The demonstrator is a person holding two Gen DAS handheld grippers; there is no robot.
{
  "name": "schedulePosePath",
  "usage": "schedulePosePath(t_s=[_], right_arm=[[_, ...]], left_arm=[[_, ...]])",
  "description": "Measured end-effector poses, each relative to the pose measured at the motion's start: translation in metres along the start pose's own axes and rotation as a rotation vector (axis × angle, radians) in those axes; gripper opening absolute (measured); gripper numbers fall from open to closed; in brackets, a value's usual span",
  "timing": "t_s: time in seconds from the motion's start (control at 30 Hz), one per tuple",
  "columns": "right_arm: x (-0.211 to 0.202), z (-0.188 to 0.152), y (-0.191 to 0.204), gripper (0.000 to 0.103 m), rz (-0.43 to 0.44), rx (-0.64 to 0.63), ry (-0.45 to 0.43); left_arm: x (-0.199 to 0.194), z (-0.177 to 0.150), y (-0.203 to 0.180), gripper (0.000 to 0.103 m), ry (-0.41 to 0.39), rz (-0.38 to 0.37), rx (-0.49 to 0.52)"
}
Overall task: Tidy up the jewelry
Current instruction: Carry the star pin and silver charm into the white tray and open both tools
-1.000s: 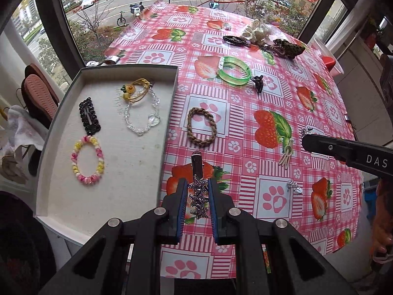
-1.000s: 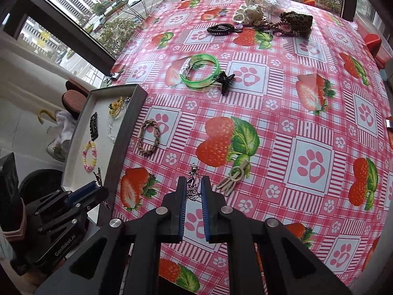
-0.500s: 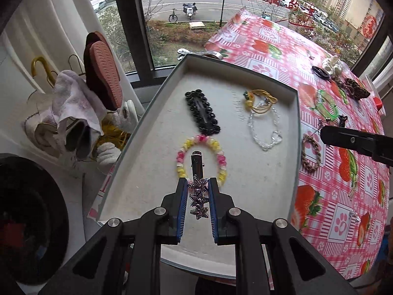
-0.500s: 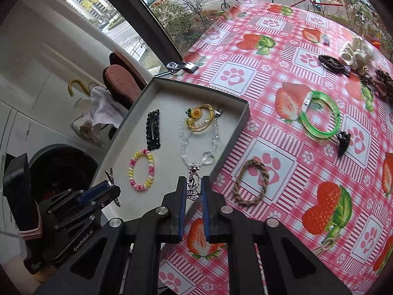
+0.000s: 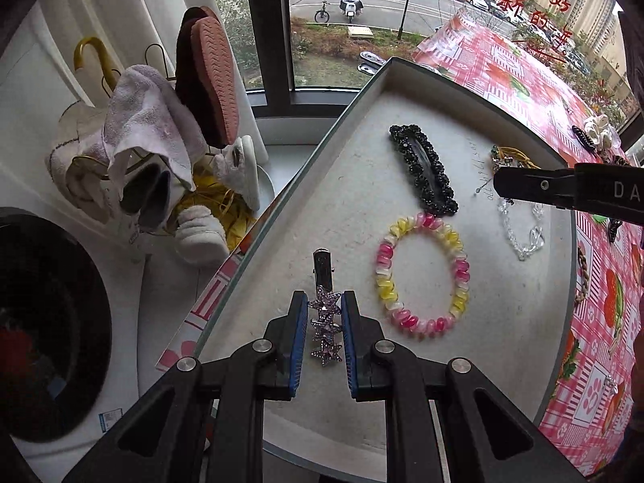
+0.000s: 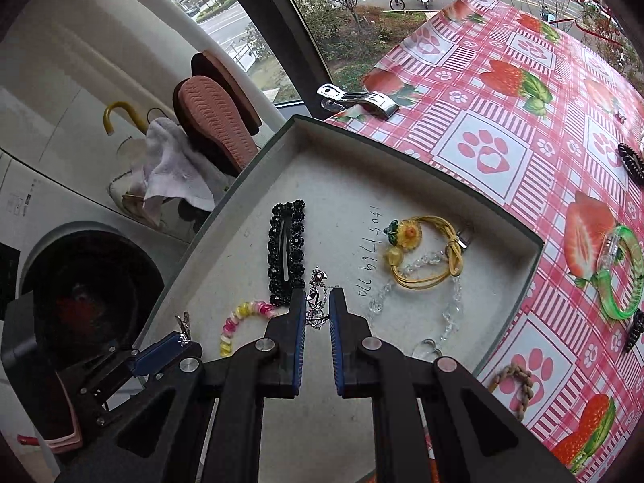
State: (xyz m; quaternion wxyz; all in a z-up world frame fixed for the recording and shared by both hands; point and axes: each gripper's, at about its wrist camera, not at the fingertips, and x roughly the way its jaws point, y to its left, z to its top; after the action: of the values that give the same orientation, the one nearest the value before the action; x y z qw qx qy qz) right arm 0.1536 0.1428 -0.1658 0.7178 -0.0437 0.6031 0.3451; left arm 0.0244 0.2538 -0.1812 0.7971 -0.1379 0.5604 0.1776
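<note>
Jewelry is hanging over the shallow grey cardboard tray: the left tool is gripping a purple star-studded hair clip, the right tool a small silver charm, and either piece is risking snagging the pink-and-yellow beaded bracelet on release.

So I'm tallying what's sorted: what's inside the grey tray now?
Lying in the grey tray: black beaded clip, pink-yellow bracelet, yellow flower bracelet, clear bead chain. The claws cover parts.
</note>
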Motion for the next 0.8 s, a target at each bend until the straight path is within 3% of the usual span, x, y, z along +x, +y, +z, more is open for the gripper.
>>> schedulePosePath(t_s=[0.33, 0.67, 0.73, 0.8], right_arm=[[0.029, -0.003, -0.005, 0.013, -0.045, 0.013, 0.055], [0.032, -0.003, -0.005, 0.014, -0.032, 0.029, 0.076], [0.027, -0.006, -0.008, 0.021, -0.021, 0.043, 0.075], [0.020, -0.009, -0.013, 0.038, 0.001, 0.063, 0.064]], left_arm=[[0.006, -0.003, -0.007, 0.024, 0.002, 0.041, 0.047], [-0.001, 0.000, -0.013, 0.024, 0.009, 0.075, 0.060], [-0.004, 0.000, -0.015, 0.024, 0.005, 0.081, 0.070], [-0.005, 0.001, -0.017, 0.024, 0.009, 0.083, 0.080]])
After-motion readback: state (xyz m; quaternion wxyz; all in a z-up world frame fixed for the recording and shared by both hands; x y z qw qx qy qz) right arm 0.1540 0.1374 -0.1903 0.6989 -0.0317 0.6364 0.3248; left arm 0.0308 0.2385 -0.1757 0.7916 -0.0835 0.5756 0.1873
